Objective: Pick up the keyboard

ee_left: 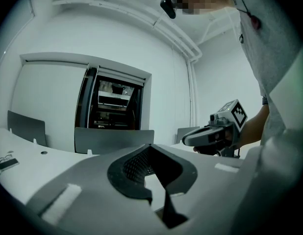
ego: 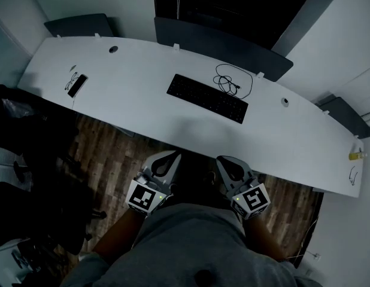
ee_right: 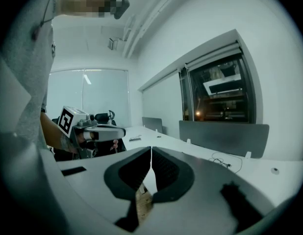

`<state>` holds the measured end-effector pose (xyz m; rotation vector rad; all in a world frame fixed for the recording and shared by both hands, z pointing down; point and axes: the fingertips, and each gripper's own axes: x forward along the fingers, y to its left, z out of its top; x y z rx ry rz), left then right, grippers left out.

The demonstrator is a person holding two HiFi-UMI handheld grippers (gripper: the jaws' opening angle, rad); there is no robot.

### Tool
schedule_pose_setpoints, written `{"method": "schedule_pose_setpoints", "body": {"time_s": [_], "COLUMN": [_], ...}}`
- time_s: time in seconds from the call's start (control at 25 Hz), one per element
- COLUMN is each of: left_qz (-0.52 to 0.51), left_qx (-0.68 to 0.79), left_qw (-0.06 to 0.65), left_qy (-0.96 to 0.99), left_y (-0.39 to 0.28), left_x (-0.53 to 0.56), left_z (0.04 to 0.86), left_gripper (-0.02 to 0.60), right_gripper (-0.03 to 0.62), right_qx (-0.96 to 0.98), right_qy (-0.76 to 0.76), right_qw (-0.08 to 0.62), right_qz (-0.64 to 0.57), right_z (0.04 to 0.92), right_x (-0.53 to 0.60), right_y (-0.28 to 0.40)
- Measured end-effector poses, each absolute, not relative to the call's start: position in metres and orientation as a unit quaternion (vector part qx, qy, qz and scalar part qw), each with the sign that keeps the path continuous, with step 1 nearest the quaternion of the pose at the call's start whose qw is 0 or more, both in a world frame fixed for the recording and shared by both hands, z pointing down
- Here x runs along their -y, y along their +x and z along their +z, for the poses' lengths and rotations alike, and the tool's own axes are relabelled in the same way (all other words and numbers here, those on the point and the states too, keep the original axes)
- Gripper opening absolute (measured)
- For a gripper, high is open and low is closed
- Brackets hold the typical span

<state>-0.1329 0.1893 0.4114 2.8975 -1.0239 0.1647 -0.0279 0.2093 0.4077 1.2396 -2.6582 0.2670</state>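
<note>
Grey shirt is seen closest, at the bottom of the head view, and just past it both tools are held out side by side above the wood floor, near the front edge of the long white table. In its own view the left gripper is shown pressed shut with nothing in it, and the right gripper is shown shut and empty too. The black keyboard is laid flat near the middle of the table, turned a little, well apart from both tools. A thin cable is curled just behind its right end; whether it is joined to the keyboard cannot be told. The keyboard is judged to be long, thin, stiff and fairly light, and it may slide on the smooth top. It is best taken by its two short ends, one in each tool, so it is kept level and no keys are pushed. The jaws must be opened first. No brand or words can be read; only black and white squares are seen on the marker cubes
</note>
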Motion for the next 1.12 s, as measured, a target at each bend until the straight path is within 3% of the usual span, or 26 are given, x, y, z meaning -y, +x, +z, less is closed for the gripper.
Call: {"method": "schedule_pose_setpoints", "body": {"time_s": [0.2,1.12], "left_qz": [0.047,0.107], "left_qx": [0.332,0.319], "left_qw": [0.082,0.069], "left_qy": [0.939,0.939], "left_y": [-0.131,-0.069], "left_x": [-0.173,-0.018], "left_z": [0.412,0.433], "left_gripper": [0.008,0.008], "right_gripper": [0.017,0.017], "right_qx": [0.894,0.881], "right_qy": [0.426,0.437], "right_qw": [0.097,0.097], "right_qz": [0.096,0.149], "right_z": [0.414,0.459], "right_x": [-0.186,-0.036], "right_y": [-0.021,0.063]}}
